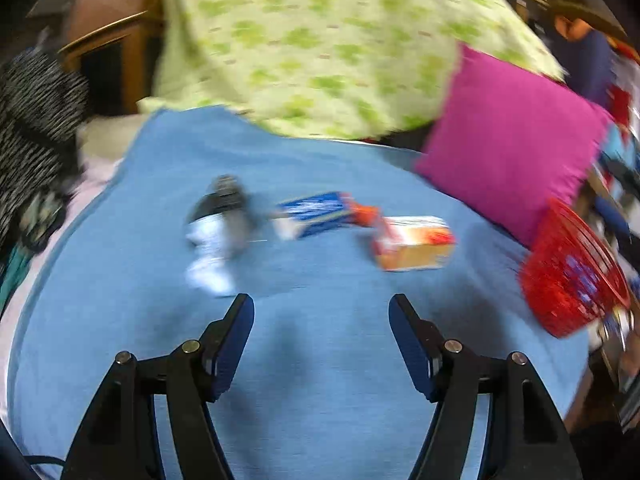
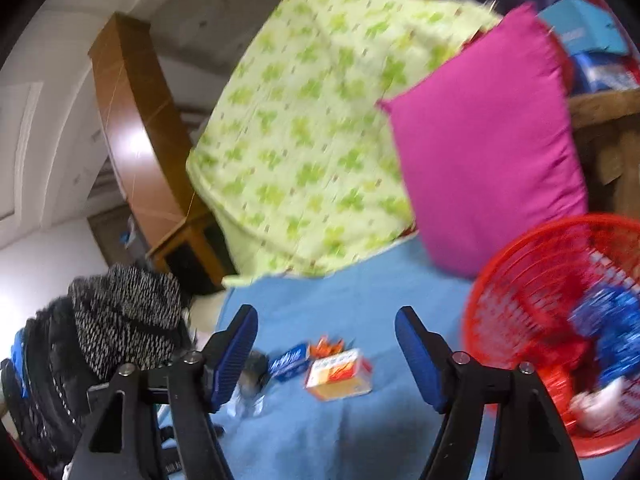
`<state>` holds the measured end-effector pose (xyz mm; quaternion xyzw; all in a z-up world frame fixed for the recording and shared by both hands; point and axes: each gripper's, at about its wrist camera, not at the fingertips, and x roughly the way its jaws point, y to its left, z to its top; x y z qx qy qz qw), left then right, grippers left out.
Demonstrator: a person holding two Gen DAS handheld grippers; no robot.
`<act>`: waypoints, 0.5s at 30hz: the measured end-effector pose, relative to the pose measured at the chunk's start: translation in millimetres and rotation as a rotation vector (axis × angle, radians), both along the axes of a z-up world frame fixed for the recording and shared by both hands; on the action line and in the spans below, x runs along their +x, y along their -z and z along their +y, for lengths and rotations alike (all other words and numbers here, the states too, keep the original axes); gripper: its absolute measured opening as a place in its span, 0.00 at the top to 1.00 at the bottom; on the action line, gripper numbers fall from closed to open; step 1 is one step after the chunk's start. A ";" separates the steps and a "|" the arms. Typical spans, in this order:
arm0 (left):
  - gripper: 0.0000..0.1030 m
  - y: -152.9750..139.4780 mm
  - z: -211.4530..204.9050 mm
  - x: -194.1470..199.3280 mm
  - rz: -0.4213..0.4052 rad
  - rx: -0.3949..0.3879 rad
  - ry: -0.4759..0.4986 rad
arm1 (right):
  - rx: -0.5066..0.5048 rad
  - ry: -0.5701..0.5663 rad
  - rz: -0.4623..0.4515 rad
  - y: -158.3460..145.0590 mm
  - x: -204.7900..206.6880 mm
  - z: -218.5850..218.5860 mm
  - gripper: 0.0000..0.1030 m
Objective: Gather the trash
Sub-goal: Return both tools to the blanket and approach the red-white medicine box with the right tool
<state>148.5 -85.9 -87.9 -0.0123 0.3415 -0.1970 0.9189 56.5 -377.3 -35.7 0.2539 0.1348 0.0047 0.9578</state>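
Observation:
Trash lies in a row on the blue bedspread [image 1: 320,360]: a crumpled black-and-white wrapper [image 1: 218,224], a blue box [image 1: 316,213], an orange wrapper [image 1: 365,214] and an orange-and-white carton [image 1: 414,243]. My left gripper [image 1: 321,312] is open and empty, hovering short of them. My right gripper [image 2: 326,326] is open and empty, held above the bedspread; the blue box [image 2: 290,364], orange wrapper [image 2: 328,346] and carton [image 2: 340,374] show between its fingers. A red mesh basket [image 2: 520,280] at its right holds blue and white packets [image 2: 608,328]. The basket also shows at the right in the left wrist view [image 1: 560,280].
A magenta pillow [image 1: 508,140] and a green-patterned quilt [image 1: 320,40] stand at the head of the bed. A black-and-white speckled bag [image 2: 124,320] sits at the left edge. A wooden headboard [image 2: 136,128] and cluttered shelves [image 2: 592,40] lie behind.

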 end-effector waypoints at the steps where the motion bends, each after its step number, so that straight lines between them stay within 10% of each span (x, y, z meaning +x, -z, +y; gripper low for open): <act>1: 0.29 1.7 6.2 2.8 0.005 -0.008 -0.021 | 0.005 -0.008 0.019 3.7 7.0 3.9 0.27; 15: 0.28 32.6 51.7 60.4 0.127 -0.088 -0.108 | 0.086 -0.038 0.274 68.6 107.7 5.7 0.27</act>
